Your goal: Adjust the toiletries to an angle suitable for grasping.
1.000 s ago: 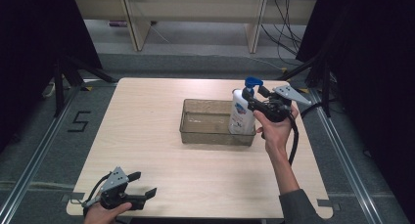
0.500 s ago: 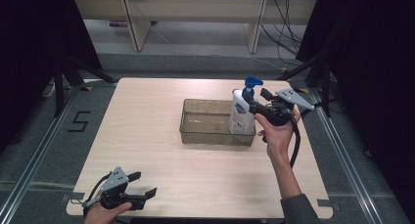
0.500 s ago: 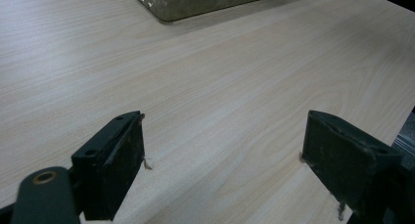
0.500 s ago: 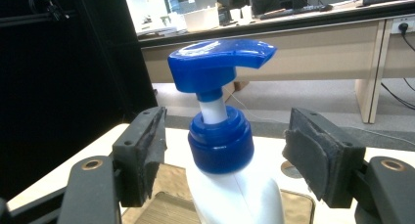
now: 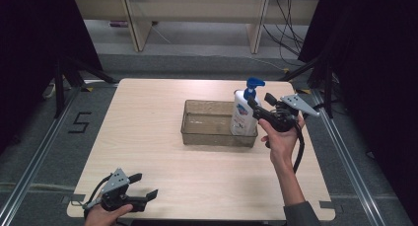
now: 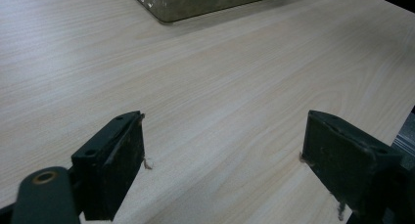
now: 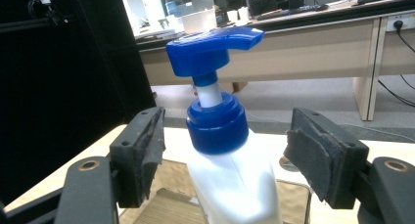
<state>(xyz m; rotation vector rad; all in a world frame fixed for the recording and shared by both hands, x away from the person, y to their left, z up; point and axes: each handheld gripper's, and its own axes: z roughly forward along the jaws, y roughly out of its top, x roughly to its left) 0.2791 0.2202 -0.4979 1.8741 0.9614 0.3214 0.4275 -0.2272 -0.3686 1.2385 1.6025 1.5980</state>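
Pump bottle standing in the clear bin, right tool spread around its neck.

The white bottle (image 5: pixel 242 115) with a blue pump head (image 7: pixel 211 50) stands upright in the right end of the clear rectangular bin (image 5: pixel 207 132), which sits near the middle of the pale wooden desk (image 5: pixel 148 137). The right tool (image 5: pixel 262 106), held in the person's right hand (image 5: pixel 278 137), is level with the bottle's collar; in the right gripper view its two padded jaws stand apart on either side of the blue collar, neither touching it. The left tool (image 5: pixel 146 185) rests low at the desk's near left corner in the left hand (image 5: pixel 101 216), its jaws wide apart over bare wood.
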